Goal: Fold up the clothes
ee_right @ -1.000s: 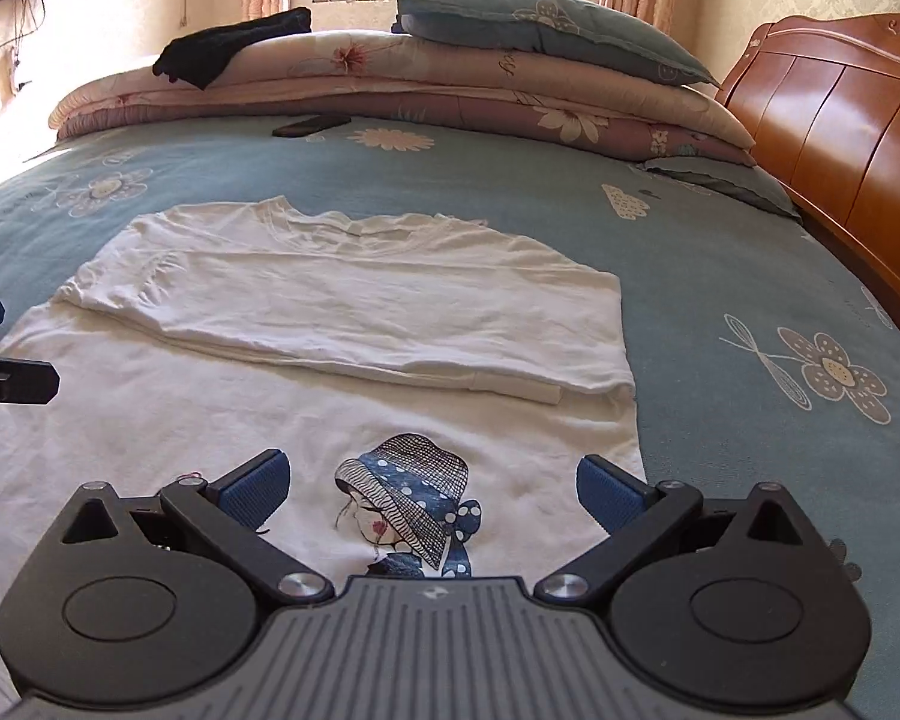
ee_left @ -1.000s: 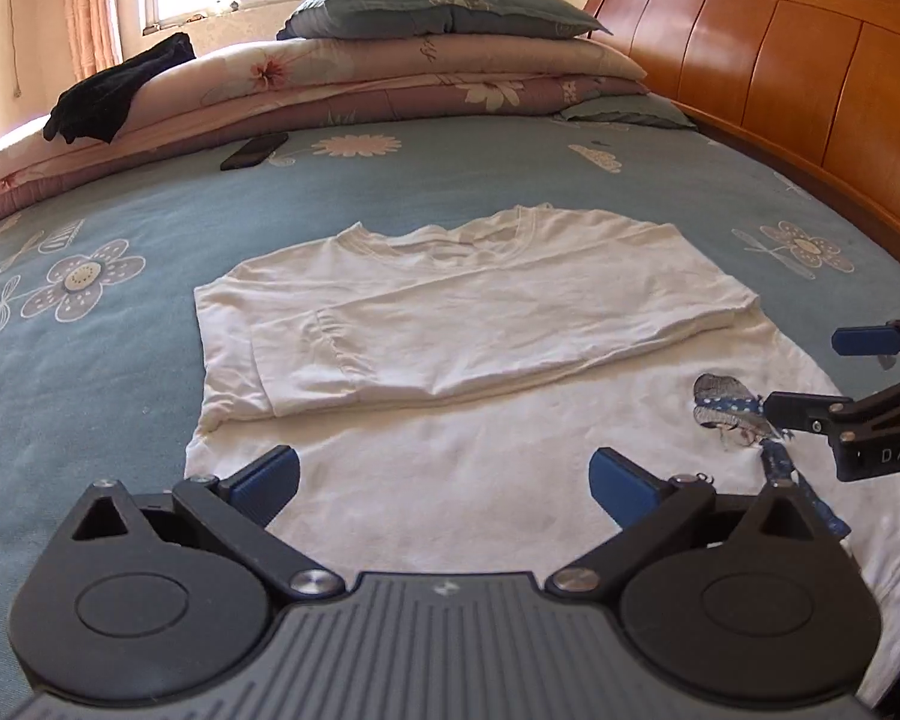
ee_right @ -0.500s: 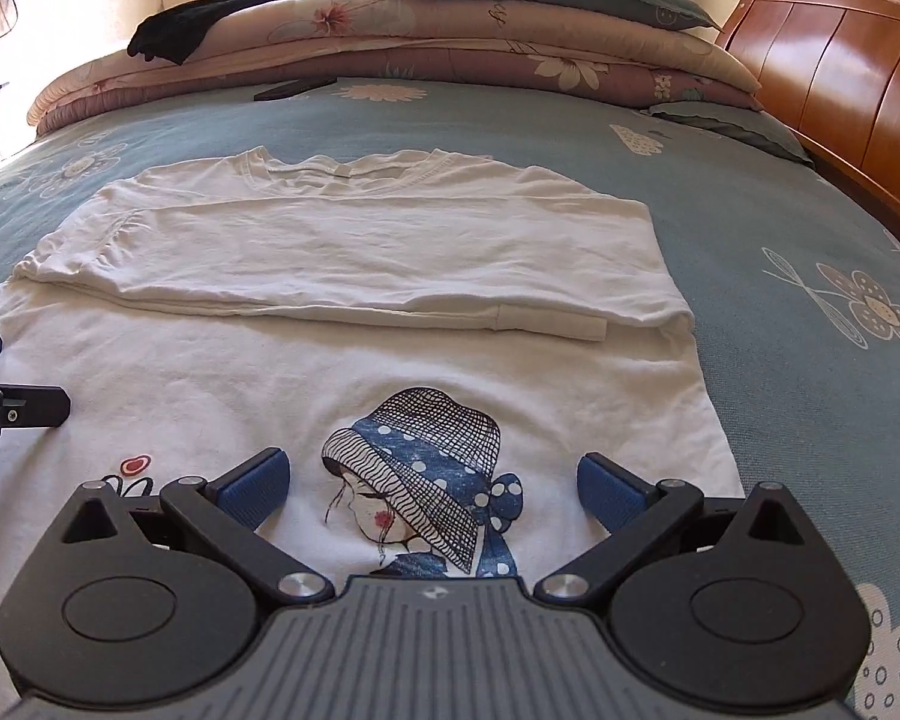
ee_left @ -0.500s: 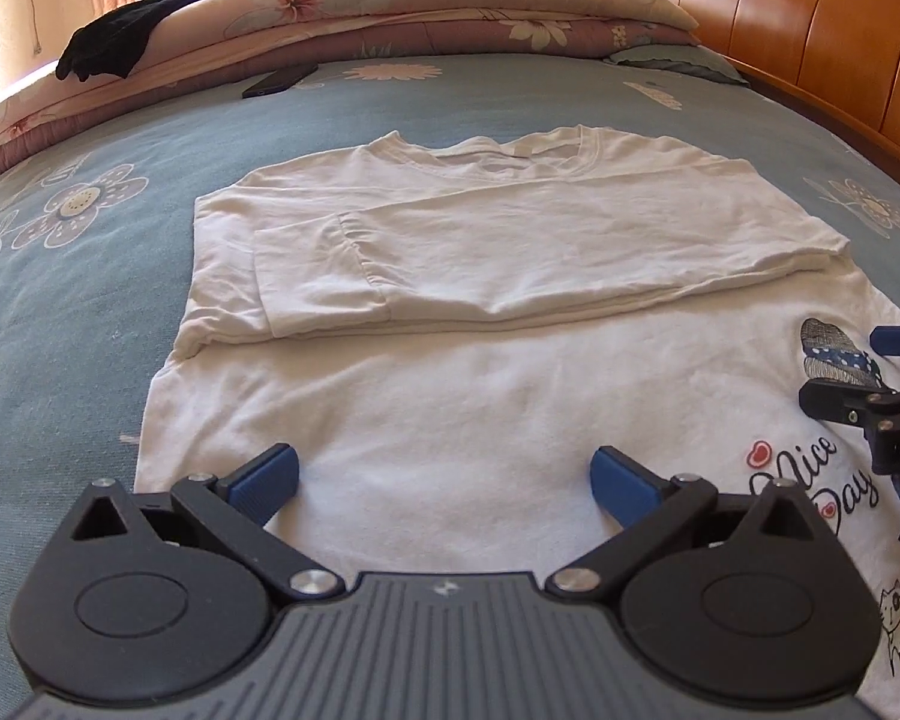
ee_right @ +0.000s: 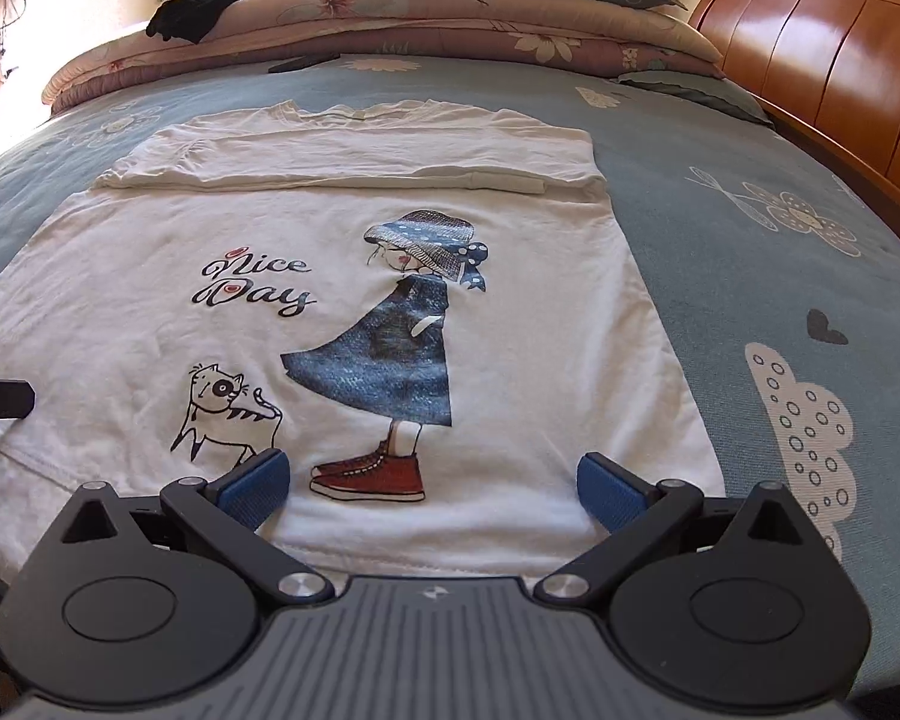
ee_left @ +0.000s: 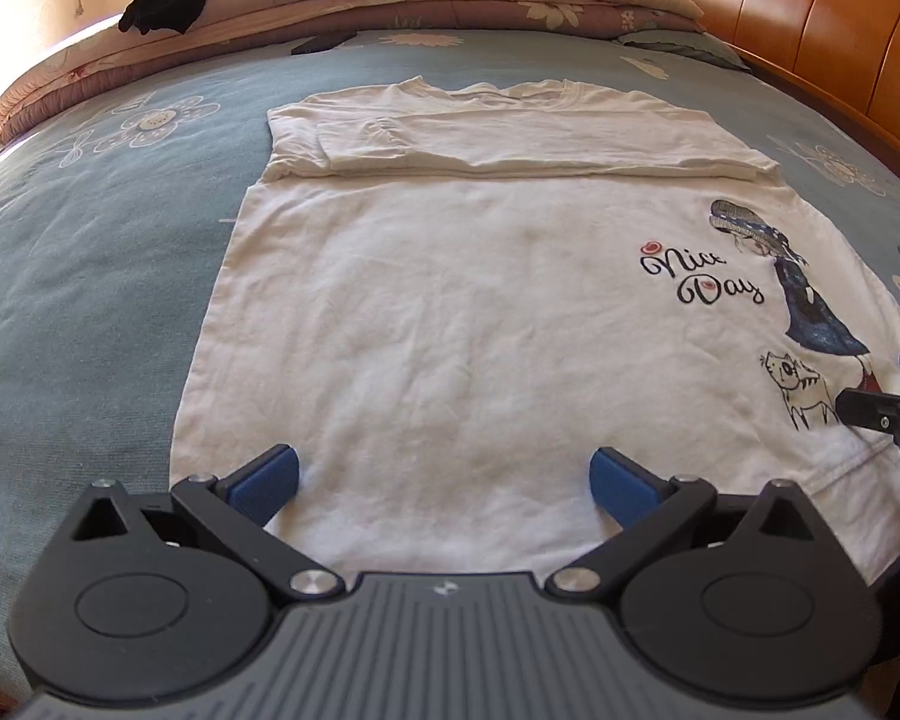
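Both tongs are hanging spread wide with nothing between their blue pads: your left gripper point(ee_left: 444, 480) is sitting over the near-left part of the white T-shirt point(ee_left: 480, 312), and your right gripper point(ee_right: 429, 483) is sitting over the near-right part, just short of the printed girl's red shoes point(ee_right: 369, 474).

You are looking along the shirt's long axis. It is lying flat on the blue floral bedspread point(ee_right: 750, 252), running straight away from you toward the stacked quilts point(ee_right: 450, 12). The collar end is lying far from you with both sleeves point(ee_right: 354, 159) already folded across the chest as a band. The bottom hem point(ee_right: 426, 564) is lying nearest you, almost under the pads, crosswise to your reach.

That is the relation to mind: the hem is running left to right, one stretch under each gripper, with neither hand nearer than the other. Judging from how the cloth is lying, a lengthwise fold would be carrying the hem away from you toward the sleeve band, so both hands would be travelling the same way, level with each other.
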The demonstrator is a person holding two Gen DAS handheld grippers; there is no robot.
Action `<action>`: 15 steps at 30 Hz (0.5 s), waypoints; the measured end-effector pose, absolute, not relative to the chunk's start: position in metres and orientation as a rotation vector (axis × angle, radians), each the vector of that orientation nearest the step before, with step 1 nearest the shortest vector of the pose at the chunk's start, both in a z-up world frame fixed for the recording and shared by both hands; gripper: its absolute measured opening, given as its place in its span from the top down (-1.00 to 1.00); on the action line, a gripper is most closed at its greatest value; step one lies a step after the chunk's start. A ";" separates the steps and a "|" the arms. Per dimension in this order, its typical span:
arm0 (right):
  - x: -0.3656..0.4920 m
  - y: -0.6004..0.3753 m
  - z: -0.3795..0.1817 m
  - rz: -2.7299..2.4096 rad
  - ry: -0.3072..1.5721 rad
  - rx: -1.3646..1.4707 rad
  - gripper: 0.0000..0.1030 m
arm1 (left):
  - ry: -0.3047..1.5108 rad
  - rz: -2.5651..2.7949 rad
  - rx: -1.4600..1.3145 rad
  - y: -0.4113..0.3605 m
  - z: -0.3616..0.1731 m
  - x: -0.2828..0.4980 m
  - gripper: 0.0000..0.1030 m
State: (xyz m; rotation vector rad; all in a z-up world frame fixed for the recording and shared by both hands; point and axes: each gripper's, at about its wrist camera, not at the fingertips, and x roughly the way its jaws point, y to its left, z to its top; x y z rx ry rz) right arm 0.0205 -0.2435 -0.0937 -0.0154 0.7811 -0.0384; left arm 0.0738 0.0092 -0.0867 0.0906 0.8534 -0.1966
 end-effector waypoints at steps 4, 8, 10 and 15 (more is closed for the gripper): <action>0.011 -0.246 -0.093 -0.042 0.770 0.009 -1.00 | 0.858 -0.196 0.082 0.013 -0.086 0.060 -0.99; 0.023 -0.256 -0.077 0.024 0.768 0.062 -1.00 | 0.881 -0.244 -0.010 0.017 -0.071 0.074 -0.99; 0.034 -0.262 -0.063 0.086 0.713 0.129 -1.00 | 0.857 -0.295 -0.079 0.018 -0.058 0.087 -0.99; 0.083 -0.265 -0.059 0.284 0.717 0.299 -1.00 | 0.865 -0.381 -0.219 0.002 -0.049 0.136 -0.99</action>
